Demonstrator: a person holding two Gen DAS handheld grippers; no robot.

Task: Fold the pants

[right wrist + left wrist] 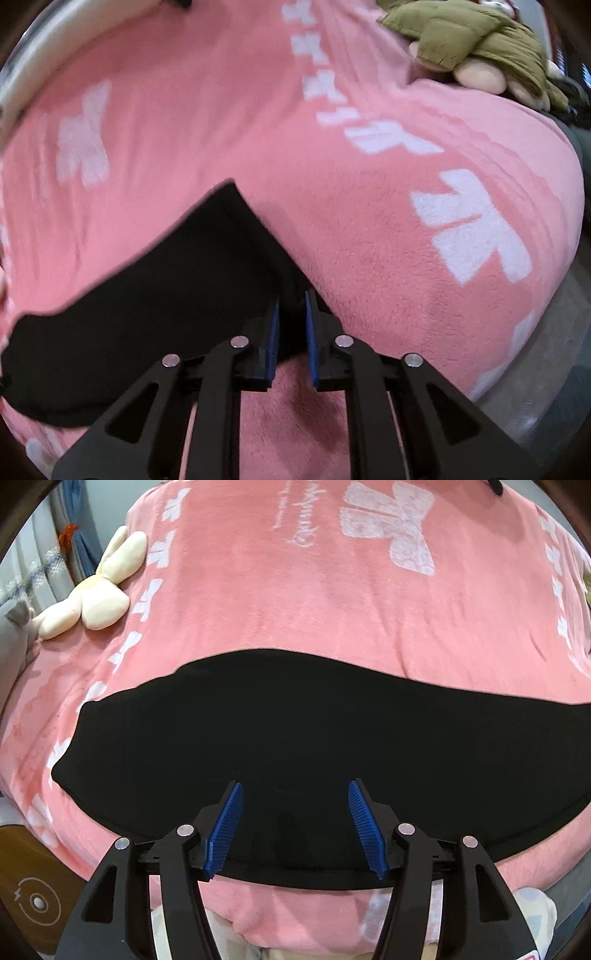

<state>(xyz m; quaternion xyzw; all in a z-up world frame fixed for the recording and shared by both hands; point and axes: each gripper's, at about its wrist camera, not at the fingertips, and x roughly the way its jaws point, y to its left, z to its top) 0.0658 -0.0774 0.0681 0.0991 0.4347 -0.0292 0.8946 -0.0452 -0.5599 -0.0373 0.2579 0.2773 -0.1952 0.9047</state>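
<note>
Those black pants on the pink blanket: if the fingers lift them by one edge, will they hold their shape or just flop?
The black fabric pants lie flat, following the soft pink fleece blanket, so they would probably droop limply. They look thin, so likely light. The fleece looks grippy, so dragging may bunch them rather than slide them.

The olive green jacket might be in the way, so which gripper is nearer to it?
Right. The right gripper pinches the black pants, with the jacket ahead to its right; the left gripper's view doesn't show the jacket.

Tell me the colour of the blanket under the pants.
The blanket is pink with white bow-like motifs, clearest in the left wrist view.
</note>
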